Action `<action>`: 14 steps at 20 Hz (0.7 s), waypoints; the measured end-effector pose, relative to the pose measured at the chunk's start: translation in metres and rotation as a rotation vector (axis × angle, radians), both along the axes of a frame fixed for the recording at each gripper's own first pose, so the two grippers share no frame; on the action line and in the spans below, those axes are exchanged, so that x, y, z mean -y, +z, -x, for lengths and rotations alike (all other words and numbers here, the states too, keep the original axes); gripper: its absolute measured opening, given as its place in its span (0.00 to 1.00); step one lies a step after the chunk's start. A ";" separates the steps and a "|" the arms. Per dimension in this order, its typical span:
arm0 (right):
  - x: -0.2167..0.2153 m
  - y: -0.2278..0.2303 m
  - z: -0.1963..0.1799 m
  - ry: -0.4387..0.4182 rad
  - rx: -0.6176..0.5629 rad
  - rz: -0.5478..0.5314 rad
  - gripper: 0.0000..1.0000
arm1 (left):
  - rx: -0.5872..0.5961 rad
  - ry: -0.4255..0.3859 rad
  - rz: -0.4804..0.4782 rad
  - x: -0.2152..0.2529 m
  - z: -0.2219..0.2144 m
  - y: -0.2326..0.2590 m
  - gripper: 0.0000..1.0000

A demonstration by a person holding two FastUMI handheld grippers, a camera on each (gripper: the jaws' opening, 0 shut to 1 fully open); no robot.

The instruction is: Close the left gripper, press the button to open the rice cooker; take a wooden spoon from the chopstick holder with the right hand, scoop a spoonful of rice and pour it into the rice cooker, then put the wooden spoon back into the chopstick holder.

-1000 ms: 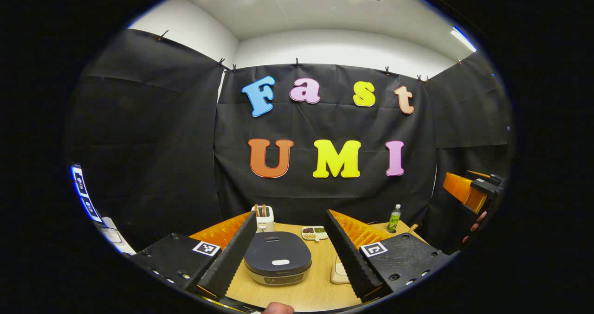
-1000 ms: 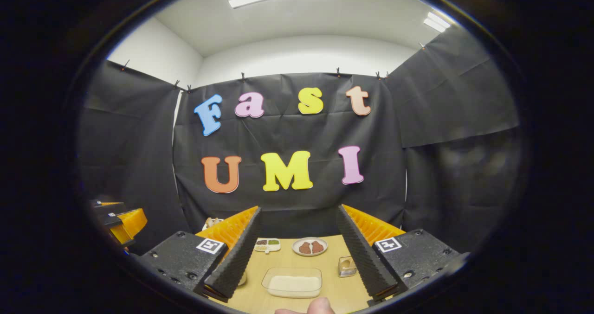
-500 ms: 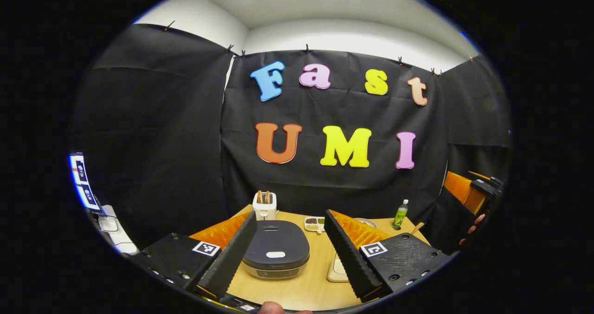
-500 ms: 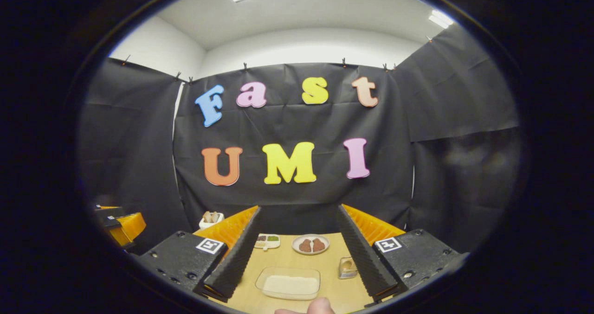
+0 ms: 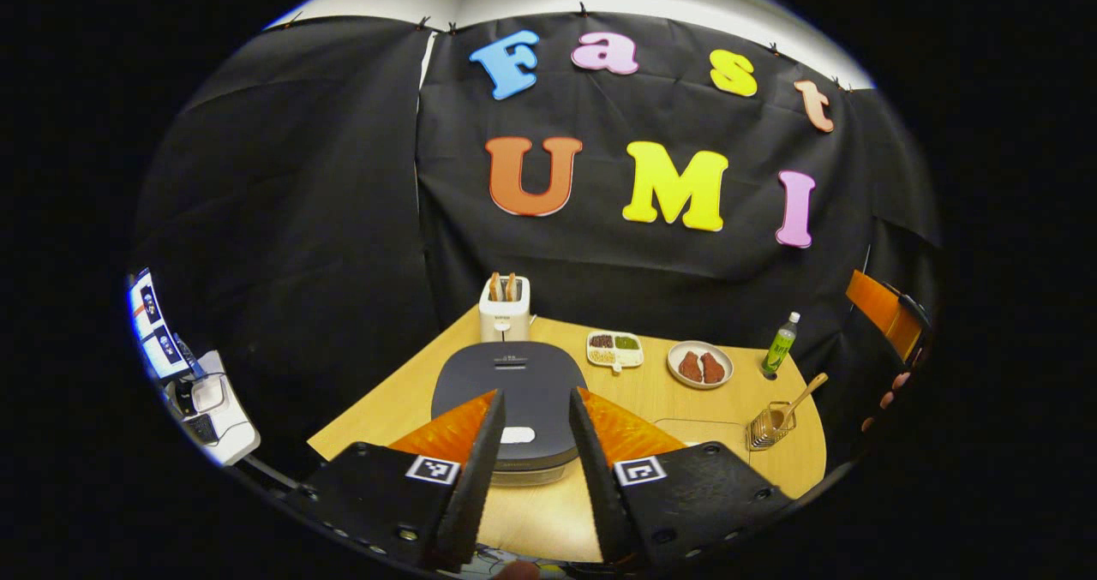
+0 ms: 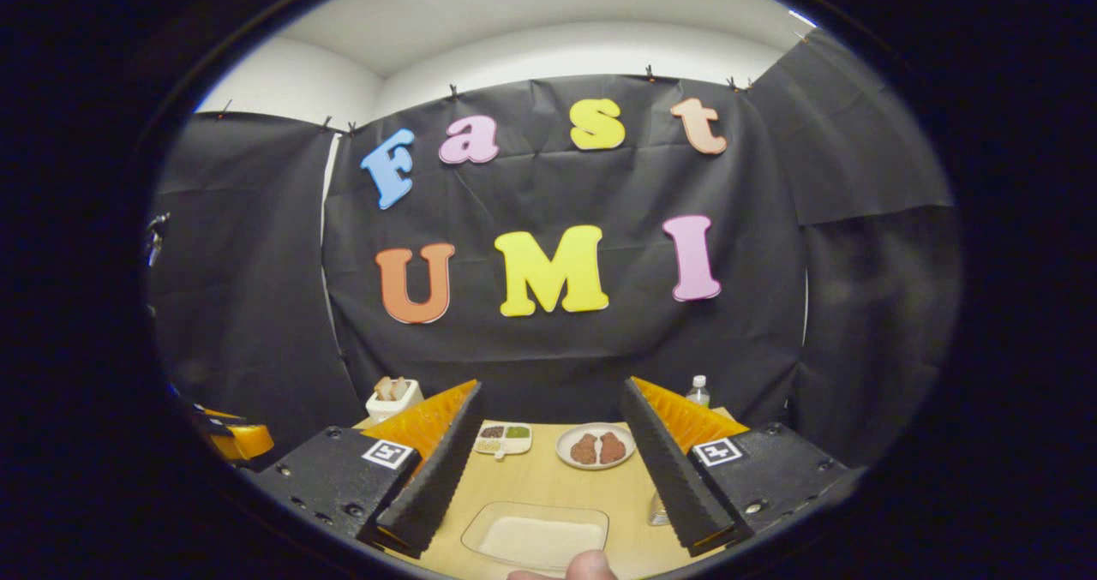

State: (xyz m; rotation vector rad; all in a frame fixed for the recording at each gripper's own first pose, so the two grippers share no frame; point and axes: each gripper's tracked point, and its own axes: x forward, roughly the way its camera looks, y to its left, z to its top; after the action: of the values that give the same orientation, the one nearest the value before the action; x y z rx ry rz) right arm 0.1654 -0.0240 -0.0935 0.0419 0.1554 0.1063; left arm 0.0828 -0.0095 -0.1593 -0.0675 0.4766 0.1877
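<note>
The dark grey rice cooker sits lid-down on the wooden table, its white button near the front edge. My left gripper hovers over the cooker's front; its fingers stand a narrow gap apart with nothing between them. At the right, a wooden spoon leans in the wire chopstick holder. A clear tray of rice lies just below my right gripper, which is wide open and empty. The tray's edge peeks past the left gripper's finger.
A white toaster stands behind the cooker. A divided dish, a plate of brown pieces and a green bottle line the table's back. The other gripper and a hand are at the far right.
My left gripper has risen, tilted down over the rice cooker, and its fingers have drawn much closer together. The right gripper has tipped down slightly, still wide open.
</note>
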 end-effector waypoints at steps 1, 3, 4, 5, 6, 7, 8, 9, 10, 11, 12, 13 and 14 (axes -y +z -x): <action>0.001 -0.008 -0.010 0.004 -0.013 -0.012 1.00 | -0.026 0.007 0.012 0.000 -0.005 -0.009 0.45; 0.005 -0.024 -0.025 0.010 -0.048 -0.013 1.00 | -0.082 0.025 0.033 -0.002 -0.012 -0.028 0.31; 0.007 -0.027 -0.030 0.009 -0.054 -0.014 1.00 | -0.114 0.025 0.041 -0.003 -0.013 -0.037 0.31; 0.010 -0.027 -0.035 0.005 -0.054 -0.014 1.00 | -0.145 0.022 0.047 -0.004 -0.015 -0.045 0.31; 0.014 -0.027 -0.039 -0.003 -0.049 -0.011 1.00 | -0.164 0.019 0.048 -0.008 -0.018 -0.052 0.30; 0.019 -0.030 -0.041 -0.017 -0.048 -0.009 1.00 | -0.190 0.045 0.050 -0.017 -0.021 -0.057 0.30; 0.022 -0.033 -0.042 -0.029 -0.055 -0.012 1.00 | -0.220 0.052 0.071 -0.020 -0.028 -0.072 0.00; 0.023 -0.037 -0.041 -0.036 -0.064 -0.019 1.00 | -0.245 0.031 0.102 -0.018 -0.026 -0.074 0.00; 0.025 -0.041 -0.042 -0.041 -0.071 -0.023 1.00 | -0.261 0.018 0.121 -0.018 -0.028 -0.080 0.00; 0.030 -0.046 -0.043 -0.047 -0.078 -0.014 1.00 | -0.279 0.007 0.127 -0.021 -0.034 -0.087 0.00; 0.036 -0.049 -0.043 -0.058 -0.085 0.000 1.00 | -0.292 0.000 0.127 -0.024 -0.038 -0.092 0.00; 0.043 -0.050 -0.043 -0.072 -0.086 0.007 1.00 | -0.309 -0.008 0.121 -0.028 -0.042 -0.099 0.00; 0.050 -0.049 -0.043 -0.088 -0.082 0.009 1.00 | -0.318 -0.012 0.118 -0.031 -0.046 -0.103 0.00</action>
State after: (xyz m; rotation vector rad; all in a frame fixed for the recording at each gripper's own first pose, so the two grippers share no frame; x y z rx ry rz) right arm 0.2082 -0.0743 -0.1428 0.0437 0.2356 0.0158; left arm 0.1293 0.0219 -0.2622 -0.1516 0.8045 0.1592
